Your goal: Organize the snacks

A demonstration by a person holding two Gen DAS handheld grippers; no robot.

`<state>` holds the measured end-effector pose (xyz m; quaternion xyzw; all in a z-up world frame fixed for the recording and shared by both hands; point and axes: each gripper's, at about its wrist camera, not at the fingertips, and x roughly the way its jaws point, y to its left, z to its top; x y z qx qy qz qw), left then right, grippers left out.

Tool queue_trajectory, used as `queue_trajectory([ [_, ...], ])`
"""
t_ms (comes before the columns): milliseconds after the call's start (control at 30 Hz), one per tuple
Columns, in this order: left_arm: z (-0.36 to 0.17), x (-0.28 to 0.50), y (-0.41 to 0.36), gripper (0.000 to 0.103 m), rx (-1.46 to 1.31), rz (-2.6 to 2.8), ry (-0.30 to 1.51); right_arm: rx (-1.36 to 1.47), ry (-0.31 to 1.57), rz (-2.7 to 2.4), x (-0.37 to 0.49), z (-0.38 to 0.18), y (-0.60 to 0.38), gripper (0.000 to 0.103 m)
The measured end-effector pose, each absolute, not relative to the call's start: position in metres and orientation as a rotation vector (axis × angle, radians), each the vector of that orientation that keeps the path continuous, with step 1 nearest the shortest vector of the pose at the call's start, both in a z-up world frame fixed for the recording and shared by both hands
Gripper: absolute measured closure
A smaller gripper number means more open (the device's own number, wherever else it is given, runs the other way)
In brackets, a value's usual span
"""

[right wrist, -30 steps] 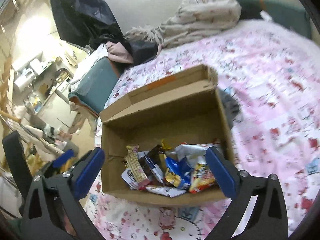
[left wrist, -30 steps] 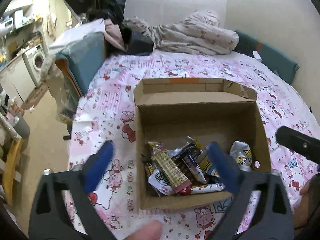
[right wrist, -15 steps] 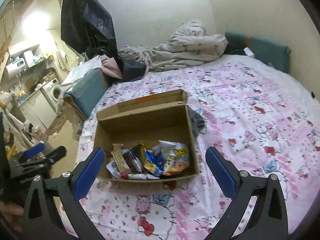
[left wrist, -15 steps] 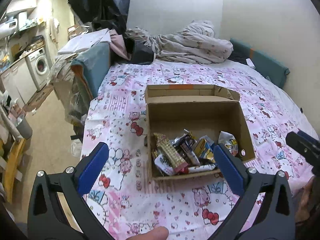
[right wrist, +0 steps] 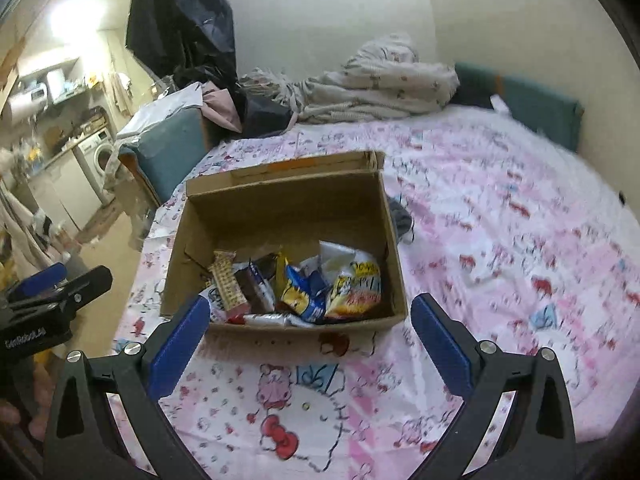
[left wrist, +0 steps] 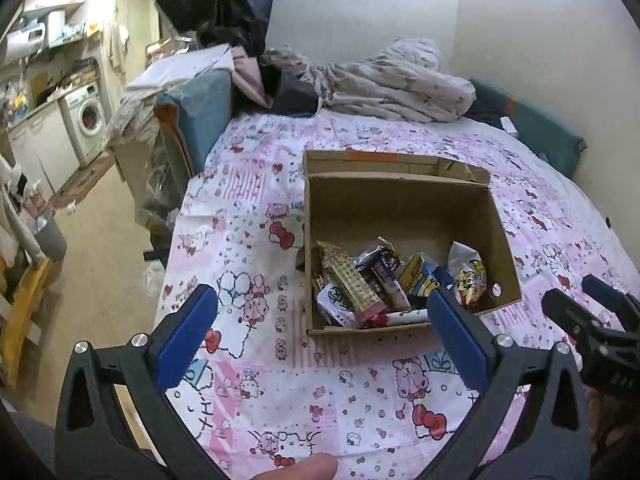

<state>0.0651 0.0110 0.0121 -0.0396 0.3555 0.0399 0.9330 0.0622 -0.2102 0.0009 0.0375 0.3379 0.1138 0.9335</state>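
An open cardboard box stands on the pink patterned bedspread; it also shows in the right wrist view. Several wrapped snacks lie heaped in its near half, among them a blue and yellow bag and an orange bag. My left gripper is open and empty, held above the bedspread in front of the box. My right gripper is open and empty, also in front of the box. Each gripper shows at the edge of the other's view.
A rumpled duvet and dark clothes lie at the bed's far end. A teal cushion lines the right wall. A teal chair stands left of the bed. A washing machine is at far left.
Both grippers have pulled back and up from the box, so the box looks smaller and farther. Both stay open and empty. The snacks have not moved.
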Motion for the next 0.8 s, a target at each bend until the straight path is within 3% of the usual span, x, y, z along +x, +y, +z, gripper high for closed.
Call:
queue_trajectory([
  [800, 0.003, 0.064, 0.000, 0.000, -0.067, 0.054, 0.759, 0.078, 0.684, 0.202, 0.065, -0.001, -0.212, 0.000],
])
